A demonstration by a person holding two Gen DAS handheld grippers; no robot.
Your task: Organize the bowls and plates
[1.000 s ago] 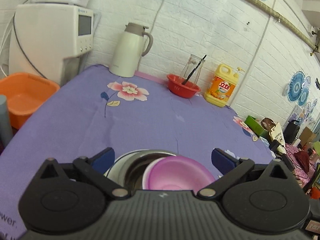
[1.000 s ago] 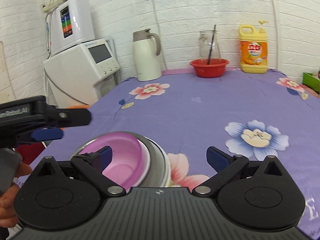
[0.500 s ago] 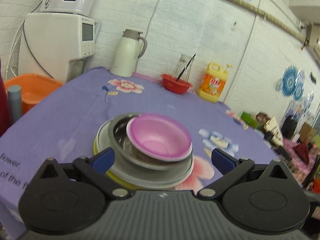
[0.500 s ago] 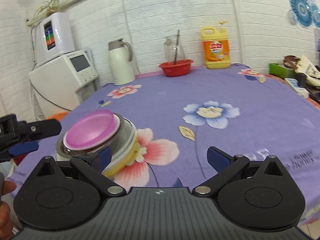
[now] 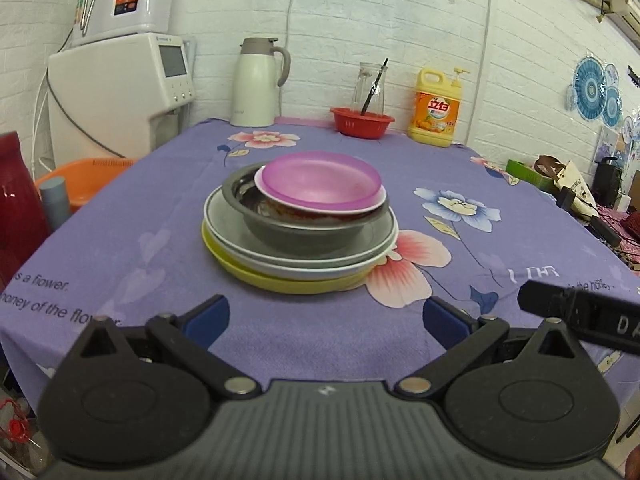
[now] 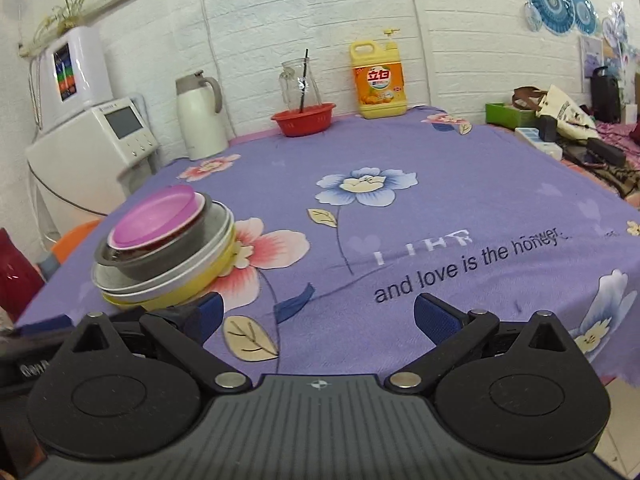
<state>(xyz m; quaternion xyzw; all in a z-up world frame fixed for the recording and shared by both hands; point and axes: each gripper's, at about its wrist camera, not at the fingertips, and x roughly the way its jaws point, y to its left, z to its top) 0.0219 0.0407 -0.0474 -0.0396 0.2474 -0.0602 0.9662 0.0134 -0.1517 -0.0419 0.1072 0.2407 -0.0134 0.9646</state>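
One stack of dishes stands on the purple flowered tablecloth [image 5: 480, 168]. A yellow plate [image 5: 280, 280] is at the bottom, then a white plate [image 5: 304, 266], a steel bowl [image 5: 296, 236] and on top a pink bowl [image 5: 320, 184] nested in a white-rimmed one. In the right wrist view the same pink bowl [image 6: 156, 220] tops the stack at the left, above the steel bowl [image 6: 160, 260] and yellow plate [image 6: 192, 292]. My left gripper [image 5: 326, 318] is open and empty, just short of the stack. My right gripper [image 6: 318, 314] is open and empty, to the stack's right.
Along the back wall stand a white thermos [image 5: 256, 84], a red basket [image 5: 362, 120] with a glass jar, and a yellow detergent bottle [image 5: 436, 108]. A white water dispenser [image 5: 116, 88], an orange basin [image 5: 84, 178] and a red container [image 5: 16, 200] are left of the table. Clutter lies at the right.
Both grippers have pulled back from the stack toward the table's near edge. The whole stack now shows in full, standing free, with the pink bowl on top.
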